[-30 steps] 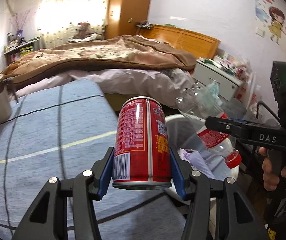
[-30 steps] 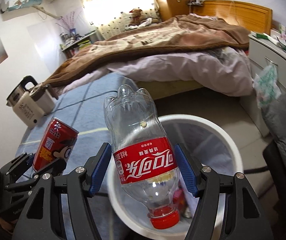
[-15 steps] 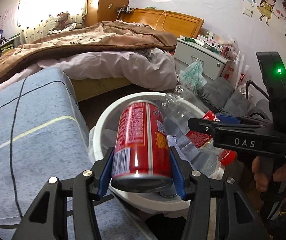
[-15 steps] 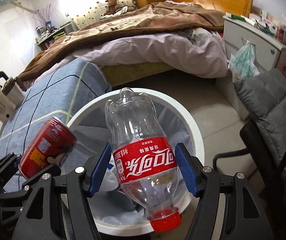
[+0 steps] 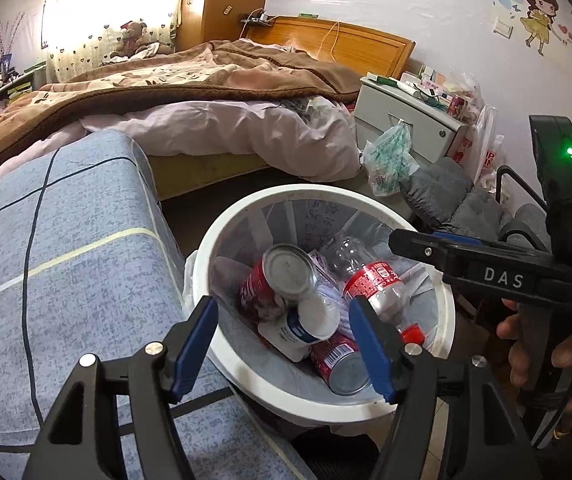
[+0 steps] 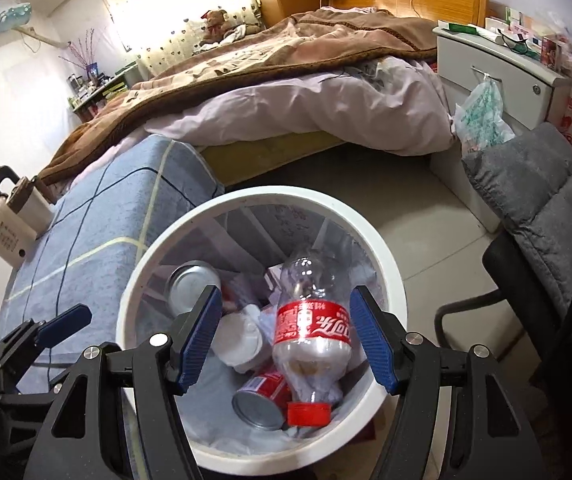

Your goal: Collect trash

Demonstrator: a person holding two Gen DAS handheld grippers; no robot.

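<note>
White plastic bin [image 5: 443, 322] on the floor beside the blue-covered worktop [image 5: 66, 264], lined with a thin bag; red can [image 5: 274, 284] lying inside it, bottom end up, against a white container [image 5: 305, 326] and a second red can [image 5: 341, 362]; clear cola bottle [image 6: 311, 332] also lying in the bin, red cap toward the near rim. Left hand-held gripper [image 5: 284, 344] above the near rim, jaws opening, blue pads apart, nothing clamped between them. Right hand-held gripper [image 6: 286, 338] over the bin too, pads spread wide and clear of the bottle below, gripping nothing.
</note>
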